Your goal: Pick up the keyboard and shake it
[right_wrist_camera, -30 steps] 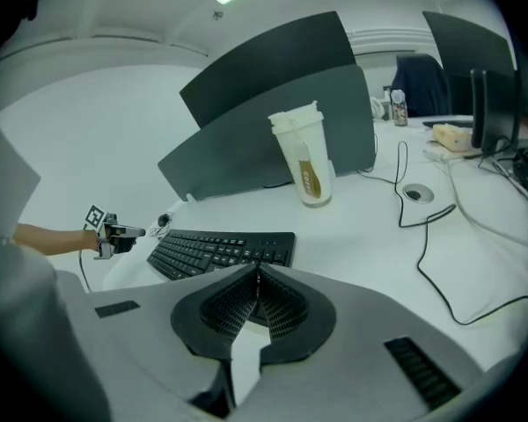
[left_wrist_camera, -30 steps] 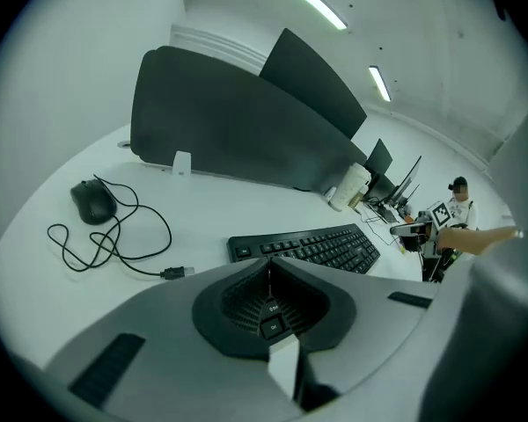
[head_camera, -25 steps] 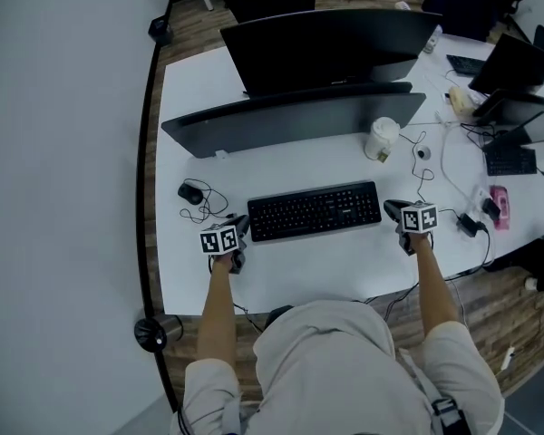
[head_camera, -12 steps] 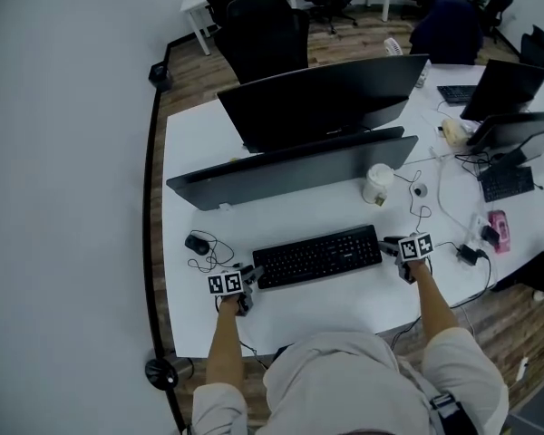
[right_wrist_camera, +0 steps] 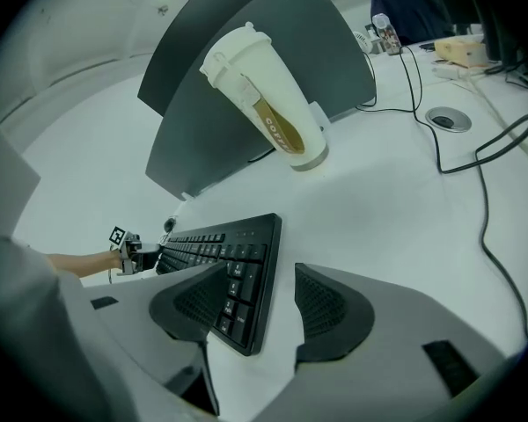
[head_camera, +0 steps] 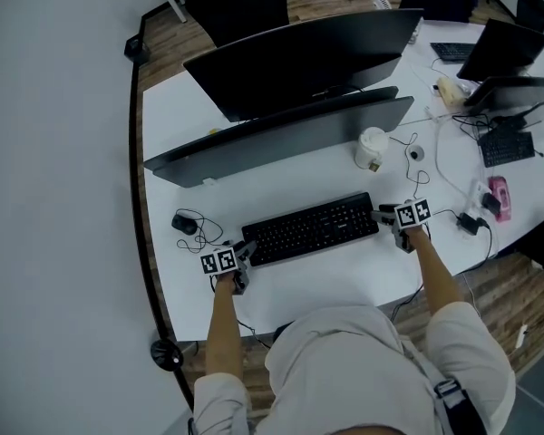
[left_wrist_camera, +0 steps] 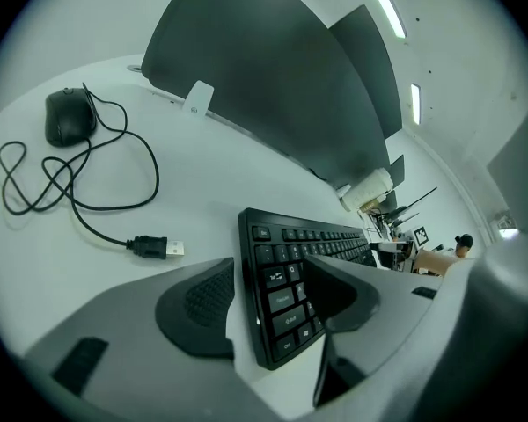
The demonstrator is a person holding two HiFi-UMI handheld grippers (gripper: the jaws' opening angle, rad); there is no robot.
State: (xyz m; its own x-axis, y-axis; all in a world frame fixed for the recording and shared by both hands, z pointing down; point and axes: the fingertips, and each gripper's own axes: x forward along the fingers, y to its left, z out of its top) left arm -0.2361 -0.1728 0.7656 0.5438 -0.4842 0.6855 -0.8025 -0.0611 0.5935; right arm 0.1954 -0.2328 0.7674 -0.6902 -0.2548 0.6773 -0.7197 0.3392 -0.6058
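A black keyboard lies flat on the white desk in front of the person. My left gripper is at its left end. In the left gripper view the keyboard's corner sits between the jaws of that gripper, with a gap to the pads. My right gripper is at the right end. In the right gripper view the keyboard's end lies between the spread jaws of that gripper. Both pairs of jaws have just been opening around the keyboard.
A black mouse with a loose cable and unplugged USB plug lies left of the keyboard. A paper coffee cup stands behind its right end. Two dark monitors fill the back. Cables and a pink object lie at the right.
Both grippers have stayed at the keyboard's ends and sunk slightly toward the desk. The head camera has shifted, so the desk sits differently in view.
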